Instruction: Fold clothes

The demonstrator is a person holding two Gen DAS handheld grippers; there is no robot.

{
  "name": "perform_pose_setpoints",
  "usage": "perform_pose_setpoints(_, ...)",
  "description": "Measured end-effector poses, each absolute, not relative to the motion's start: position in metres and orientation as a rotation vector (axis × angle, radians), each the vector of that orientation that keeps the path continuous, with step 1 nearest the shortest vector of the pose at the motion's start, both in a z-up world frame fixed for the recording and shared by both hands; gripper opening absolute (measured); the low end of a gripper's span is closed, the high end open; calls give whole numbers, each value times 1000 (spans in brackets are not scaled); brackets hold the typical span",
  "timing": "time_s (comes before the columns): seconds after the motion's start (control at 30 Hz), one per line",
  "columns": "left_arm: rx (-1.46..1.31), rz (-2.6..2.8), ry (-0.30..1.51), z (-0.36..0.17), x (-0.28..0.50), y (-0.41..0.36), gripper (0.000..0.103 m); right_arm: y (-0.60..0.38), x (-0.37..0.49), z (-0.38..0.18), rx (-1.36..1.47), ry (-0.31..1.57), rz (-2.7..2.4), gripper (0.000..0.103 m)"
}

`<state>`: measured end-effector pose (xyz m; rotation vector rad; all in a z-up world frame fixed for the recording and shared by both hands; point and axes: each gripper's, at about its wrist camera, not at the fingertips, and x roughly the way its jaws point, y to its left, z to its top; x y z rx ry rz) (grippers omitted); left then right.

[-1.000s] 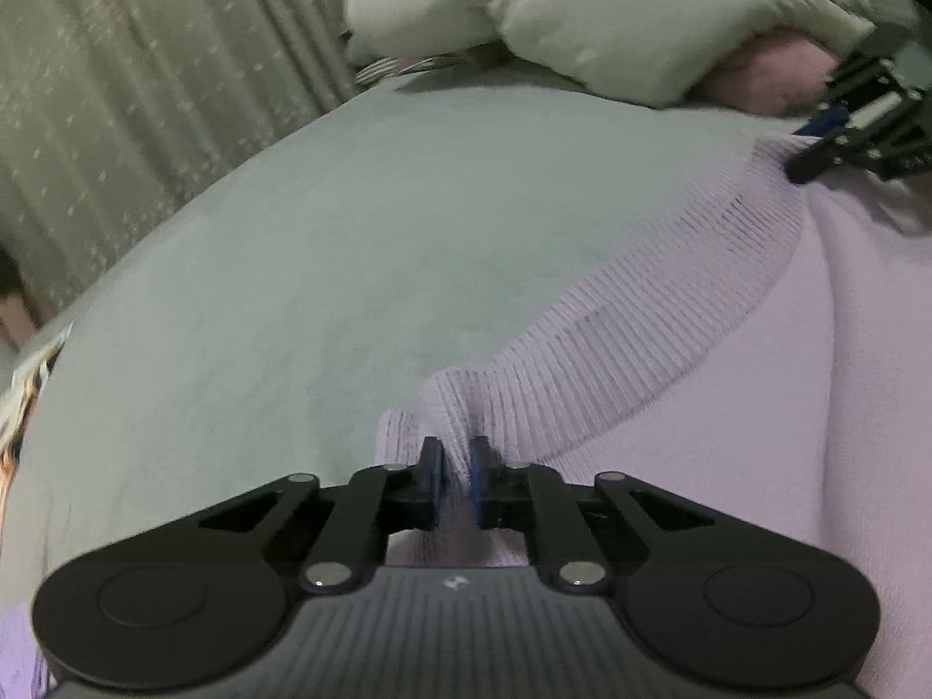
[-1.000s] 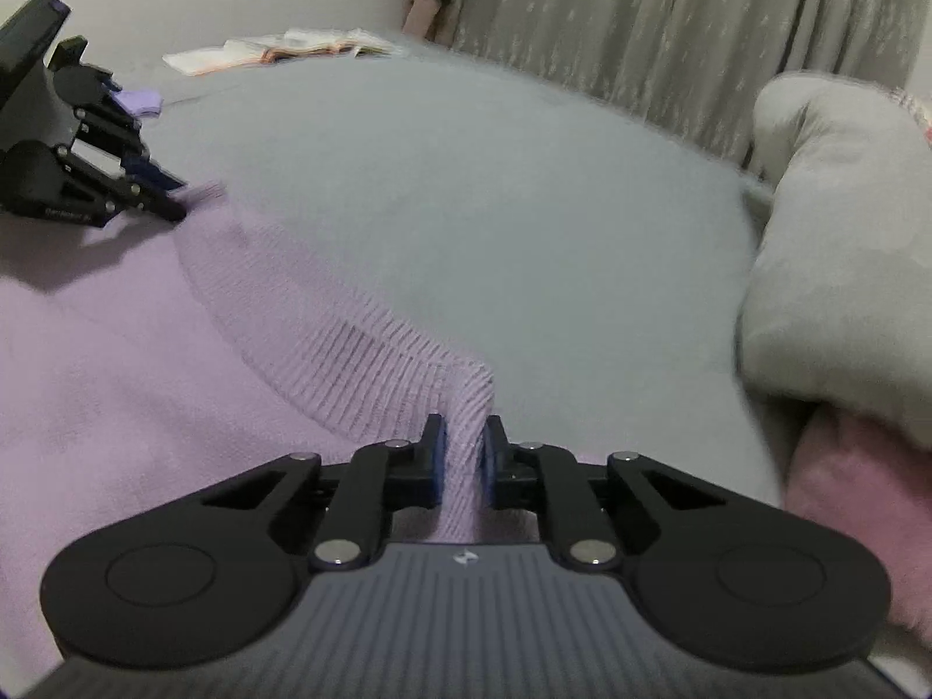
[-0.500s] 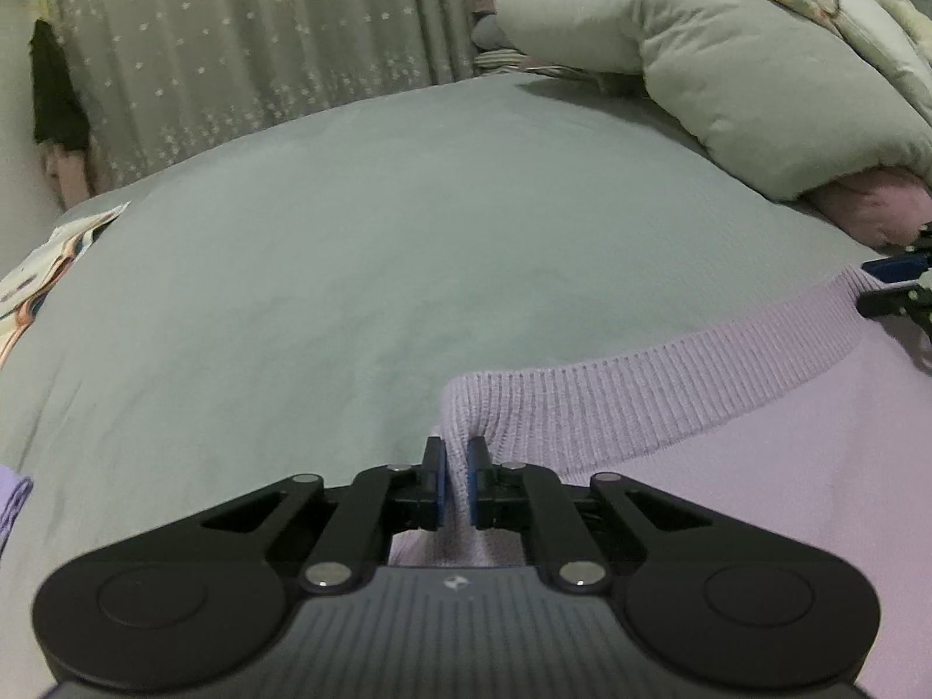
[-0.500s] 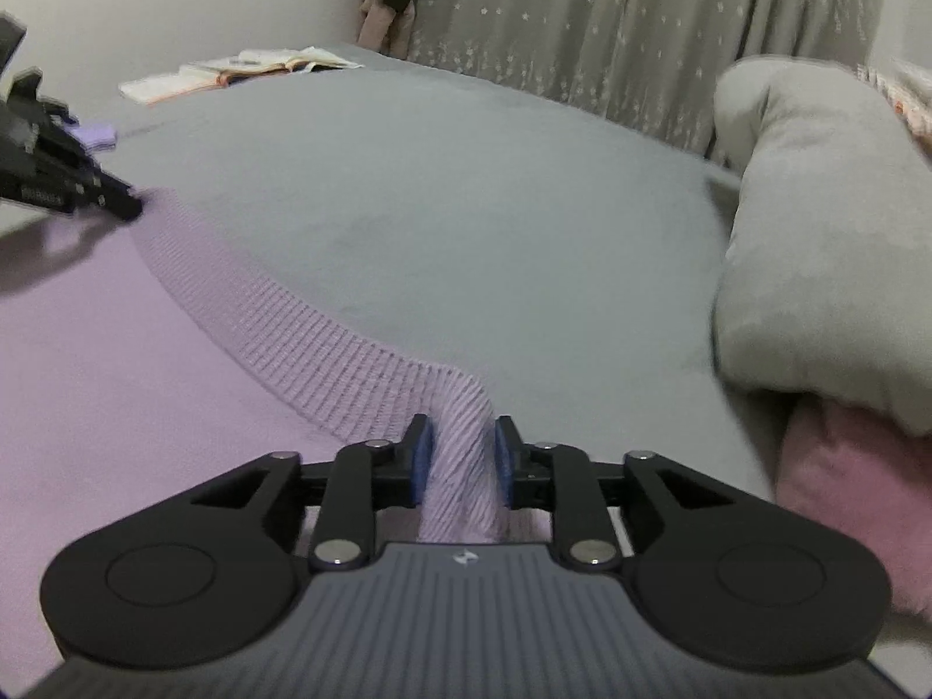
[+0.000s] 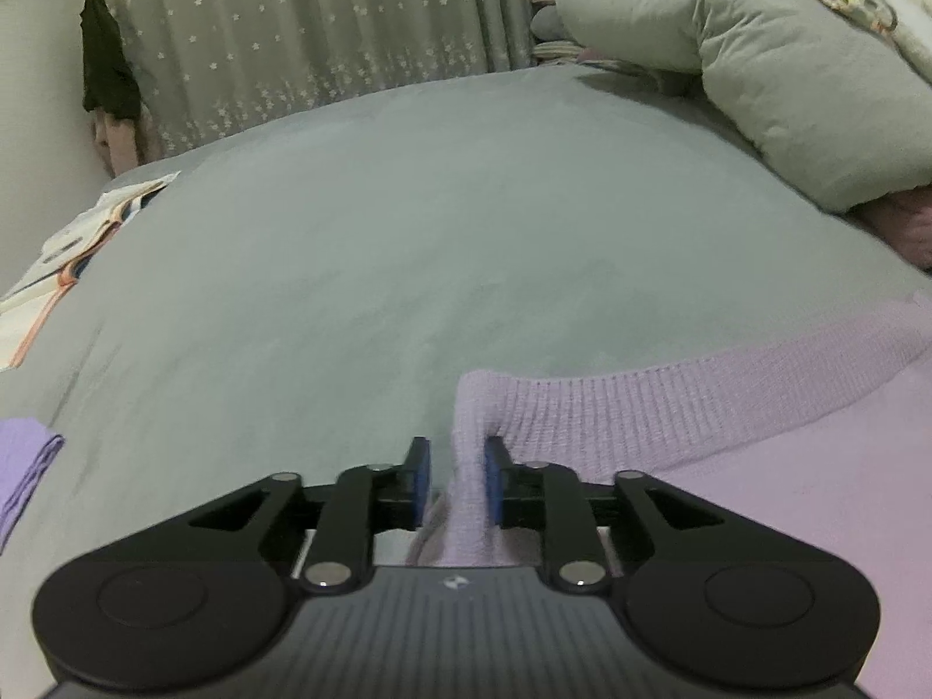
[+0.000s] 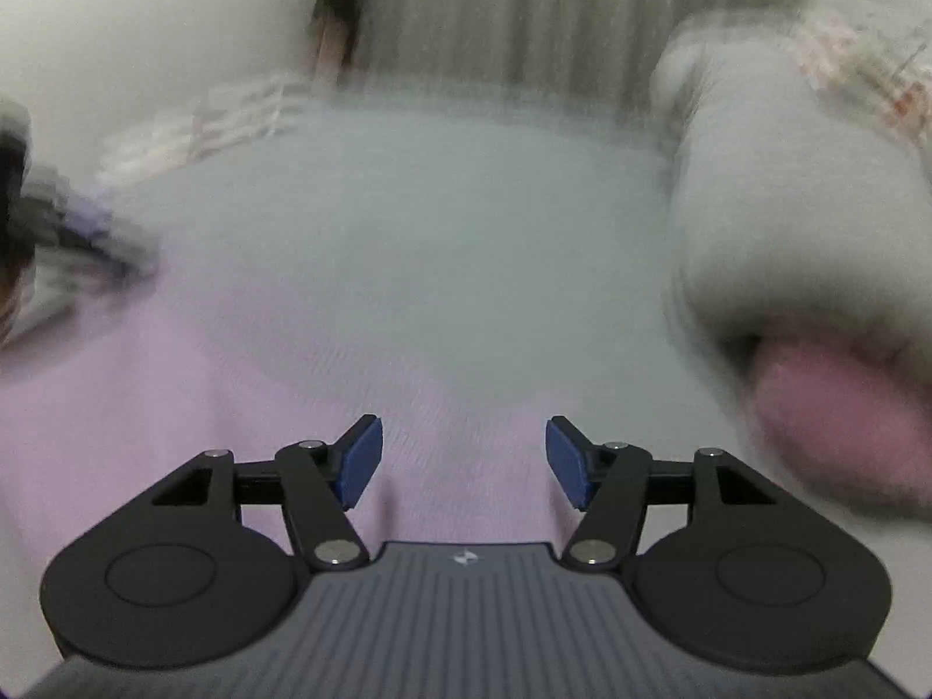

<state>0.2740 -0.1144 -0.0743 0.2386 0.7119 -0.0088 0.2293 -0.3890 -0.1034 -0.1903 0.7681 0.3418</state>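
A lilac knit sweater point(image 5: 757, 466) lies flat on the grey-green bed point(image 5: 437, 244), its ribbed hem point(image 5: 670, 402) running off to the right. My left gripper point(image 5: 455, 466) sits at the hem's left corner and its jaws are opening. A raised fold of the hem still stands between the blue pads point(image 5: 420, 469), and they no longer pinch it. The right wrist view is blurred by motion. There my right gripper point(image 6: 464, 454) is opening wide above the sweater point(image 6: 145, 408), with nothing between its fingers.
A bulky grey-green duvet point(image 5: 757, 76) with a pink cushion point(image 6: 844, 408) under it lies at the right. An open book point(image 5: 76, 250) and a folded purple cloth point(image 5: 23, 466) are at the left. Curtains point(image 5: 326, 29) hang behind the bed.
Both grippers were shut on the hem's corners and have opened. The right one has let go and is moving, blurring its view. The left view has rolled level.
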Motion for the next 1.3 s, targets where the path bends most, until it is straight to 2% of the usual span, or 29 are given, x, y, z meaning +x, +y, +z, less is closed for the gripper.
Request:
perform_pose_setpoints(0.07, 237, 5, 716, -71, 277, -114, 46, -409, 242, -104, -43, 753, 272, 68)
perform_pose_setpoints(0.13, 187, 34, 695, -51, 268, -103, 54, -409, 240, -97, -57, 724, 232, 68)
perform_pose_setpoints(0.2, 154, 68, 648, -30, 256, -92, 55, -407, 221, -78, -85, 631, 181, 68)
perform_pose_setpoints(0.33, 91, 98, 589, 0, 218, -78, 75, -410, 182, -50, -27, 521, 158, 69)
perform_pose_setpoints(0.43, 40, 44, 554, 11, 185, -80, 76, -402, 145, -32, 20, 479, 218, 70)
perform_pose_setpoints(0.47, 33, -27, 525, 11, 163, -91, 80, -397, 138, -32, 21, 479, 233, 70)
perform_pose_setpoints(0.53, 62, -105, 522, 2, 141, -110, 81, -379, 126, -40, 37, 510, 289, 70)
perform_pose_setpoints(0.63, 192, -67, 625, -51, 130, -151, 81, -359, 134, -74, 53, 627, 240, 71)
perform_pose_setpoints(0.67, 200, -38, 655, -69, 134, -153, 80, -355, 139, -103, 75, 673, 216, 76)
perform_pose_setpoints(0.73, 202, -2, 669, -91, 137, -152, 84, -360, 135, -126, 119, 588, 215, 77)
perform_pose_setpoints(0.83, 181, 10, 672, -86, 137, -147, 85, -358, 143, -100, 94, 673, 179, 77)
perform_pose_setpoints(0.93, 196, 31, 597, -55, 114, -153, 85, -353, 113, -59, 107, 523, 187, 78)
perform_pose_setpoints(1.0, 184, -4, 541, -44, 93, -165, 85, -349, 99, -51, 151, 476, 195, 78)
perform_pose_setpoints(1.1, 143, -25, 576, -62, 92, -189, 85, -325, 96, -64, 181, 483, 208, 80)
perform_pose_setpoints(1.13, 127, -31, 598, -72, 93, -199, 86, -309, 104, -82, 137, 541, 212, 81)
perform_pose_setpoints(1.17, 125, -1, 621, -87, 98, -204, 91, -300, 103, -98, 85, 527, 192, 88)
perform_pose_setpoints(1.23, 81, 46, 574, -101, 102, -198, 103, -281, 103, -128, -13, 499, 152, 89)
perform_pose_setpoints(1.3, 43, 21, 607, -96, 109, -188, 103, -283, 104, -124, 20, 519, 142, 90)
